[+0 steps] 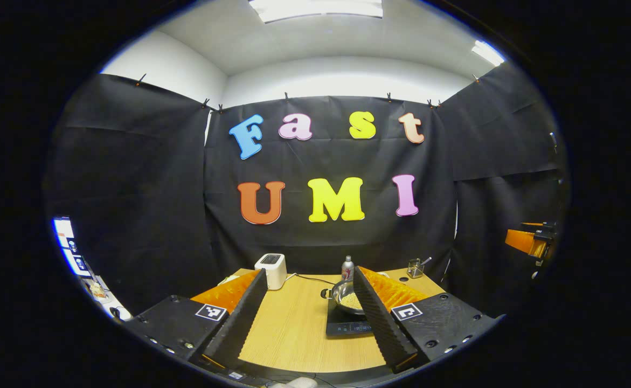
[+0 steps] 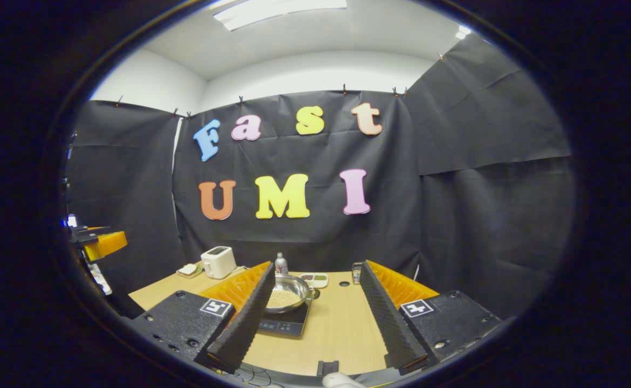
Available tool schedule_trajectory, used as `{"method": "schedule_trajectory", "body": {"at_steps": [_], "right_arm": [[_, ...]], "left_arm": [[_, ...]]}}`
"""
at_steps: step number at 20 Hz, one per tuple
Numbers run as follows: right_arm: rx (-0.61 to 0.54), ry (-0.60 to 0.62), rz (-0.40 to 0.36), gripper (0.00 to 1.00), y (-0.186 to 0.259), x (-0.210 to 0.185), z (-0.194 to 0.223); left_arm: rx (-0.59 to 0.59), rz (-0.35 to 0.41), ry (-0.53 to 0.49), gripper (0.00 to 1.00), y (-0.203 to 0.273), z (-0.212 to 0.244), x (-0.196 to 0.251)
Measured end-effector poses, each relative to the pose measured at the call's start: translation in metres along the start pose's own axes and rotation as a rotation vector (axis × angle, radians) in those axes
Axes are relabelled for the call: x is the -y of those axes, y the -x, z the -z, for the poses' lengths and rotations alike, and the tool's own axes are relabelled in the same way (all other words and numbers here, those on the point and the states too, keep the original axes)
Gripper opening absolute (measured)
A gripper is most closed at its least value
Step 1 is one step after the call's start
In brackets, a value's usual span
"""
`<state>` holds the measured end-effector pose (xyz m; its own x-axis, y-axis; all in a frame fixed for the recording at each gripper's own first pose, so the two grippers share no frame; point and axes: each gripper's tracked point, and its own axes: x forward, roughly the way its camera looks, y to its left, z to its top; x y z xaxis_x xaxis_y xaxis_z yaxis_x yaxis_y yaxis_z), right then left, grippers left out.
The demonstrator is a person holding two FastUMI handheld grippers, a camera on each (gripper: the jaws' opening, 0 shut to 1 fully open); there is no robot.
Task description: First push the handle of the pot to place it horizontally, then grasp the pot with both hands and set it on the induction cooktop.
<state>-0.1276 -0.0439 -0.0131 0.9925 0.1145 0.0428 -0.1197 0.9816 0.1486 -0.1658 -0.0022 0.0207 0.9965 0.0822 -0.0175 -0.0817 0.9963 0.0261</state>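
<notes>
Jaws of left gripper and right gripper spread wide, empty; pot sits on induction cooktop.

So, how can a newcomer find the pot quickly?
Look at the wooden table before the black cloth wall. The black induction cooktop lies there, and the pot stands on it. It is a shiny metal bowl holding pale grains, unlike the white toaster.

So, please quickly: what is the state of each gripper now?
Left gripper: open, holding nothing, above the table.
Right gripper: open, holding nothing, above the table.
</notes>
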Motion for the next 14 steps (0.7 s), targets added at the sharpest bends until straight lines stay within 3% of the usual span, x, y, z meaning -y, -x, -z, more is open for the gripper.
{"method": "schedule_trajectory", "body": {"at_steps": [14], "right_arm": [[-0.025,-0.012,0.031,0.99,0.007,0.004,0.007]], "left_arm": [[-0.018,0.066,-0.001,0.95,-0.004,0.000,0.015]]}}
